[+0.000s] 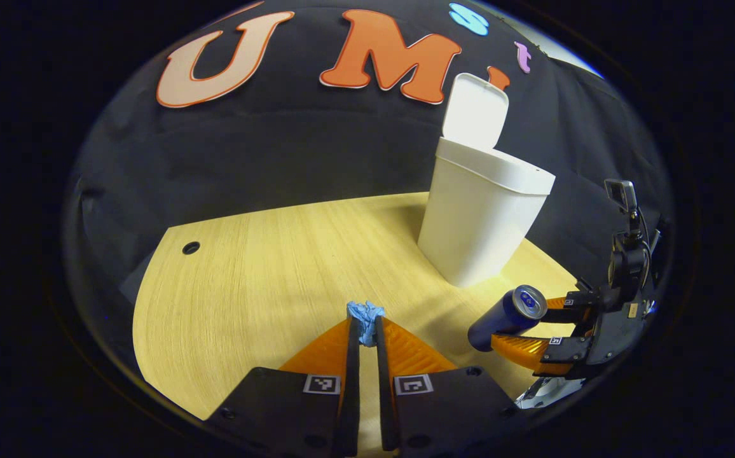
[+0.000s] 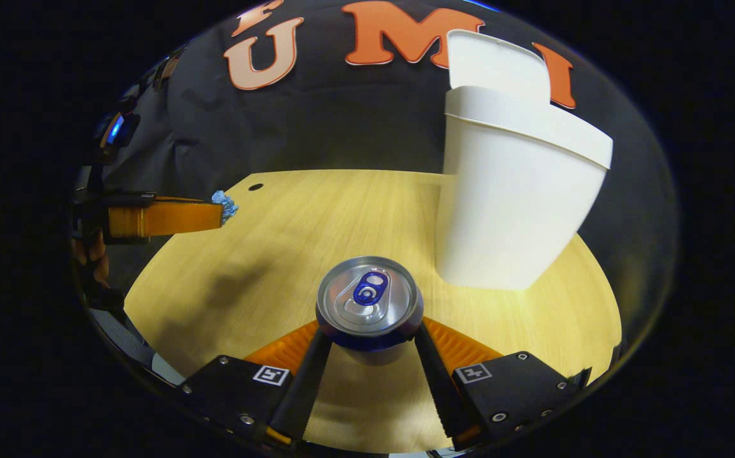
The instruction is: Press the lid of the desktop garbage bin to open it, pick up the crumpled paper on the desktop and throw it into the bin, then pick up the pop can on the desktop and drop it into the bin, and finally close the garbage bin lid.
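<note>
Left gripper (image 1: 366,331) clamped on paper (image 1: 365,315), right gripper (image 2: 369,331) clamped on can (image 2: 369,303), both near bin (image 1: 479,216), lid (image 1: 475,111) up.

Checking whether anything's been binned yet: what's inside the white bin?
Cannot tell: the white plastic bin has its lid up, but its wall hides the inside.

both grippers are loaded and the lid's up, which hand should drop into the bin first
Left. The left gripper is shut on the crumpled paper, which the task bins first, and the bin stands open. The right gripper holds the pop can.
</note>
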Tool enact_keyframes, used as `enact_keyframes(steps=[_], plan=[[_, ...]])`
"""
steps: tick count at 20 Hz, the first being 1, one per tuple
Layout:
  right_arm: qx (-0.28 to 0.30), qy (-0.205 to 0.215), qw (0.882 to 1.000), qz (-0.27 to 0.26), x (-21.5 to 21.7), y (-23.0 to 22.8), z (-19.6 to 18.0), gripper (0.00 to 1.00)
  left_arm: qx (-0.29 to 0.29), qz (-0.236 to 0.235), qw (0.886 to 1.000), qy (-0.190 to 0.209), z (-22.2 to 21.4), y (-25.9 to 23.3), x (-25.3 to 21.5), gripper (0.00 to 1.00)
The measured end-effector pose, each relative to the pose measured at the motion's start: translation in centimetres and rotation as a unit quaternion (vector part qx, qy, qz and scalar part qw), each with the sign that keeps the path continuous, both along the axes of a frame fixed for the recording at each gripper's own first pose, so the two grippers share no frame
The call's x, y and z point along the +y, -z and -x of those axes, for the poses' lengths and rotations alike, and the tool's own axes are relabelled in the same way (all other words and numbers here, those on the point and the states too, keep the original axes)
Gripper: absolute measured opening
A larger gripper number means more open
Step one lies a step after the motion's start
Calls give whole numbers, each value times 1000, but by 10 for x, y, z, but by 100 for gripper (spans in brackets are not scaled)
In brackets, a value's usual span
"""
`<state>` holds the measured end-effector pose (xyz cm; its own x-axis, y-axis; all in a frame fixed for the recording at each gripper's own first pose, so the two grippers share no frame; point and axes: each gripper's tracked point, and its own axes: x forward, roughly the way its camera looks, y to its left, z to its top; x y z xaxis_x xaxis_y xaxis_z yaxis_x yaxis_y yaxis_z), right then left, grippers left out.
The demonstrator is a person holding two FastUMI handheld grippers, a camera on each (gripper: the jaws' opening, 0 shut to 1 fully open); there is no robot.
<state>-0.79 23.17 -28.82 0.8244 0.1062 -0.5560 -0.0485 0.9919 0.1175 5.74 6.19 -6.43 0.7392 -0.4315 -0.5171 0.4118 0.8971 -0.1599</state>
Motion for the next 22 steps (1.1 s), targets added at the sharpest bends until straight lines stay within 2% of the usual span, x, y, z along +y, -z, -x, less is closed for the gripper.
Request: enact_keyframes(steps=[13,22], plan=[[-23,50,999,3,-1,0,-2,80,-93,17,994,55,-37,-96,-111,17],[-22,93,995,-9,-4,-4,-2,80,-160,19,983,91,-67,-152,-186,17]])
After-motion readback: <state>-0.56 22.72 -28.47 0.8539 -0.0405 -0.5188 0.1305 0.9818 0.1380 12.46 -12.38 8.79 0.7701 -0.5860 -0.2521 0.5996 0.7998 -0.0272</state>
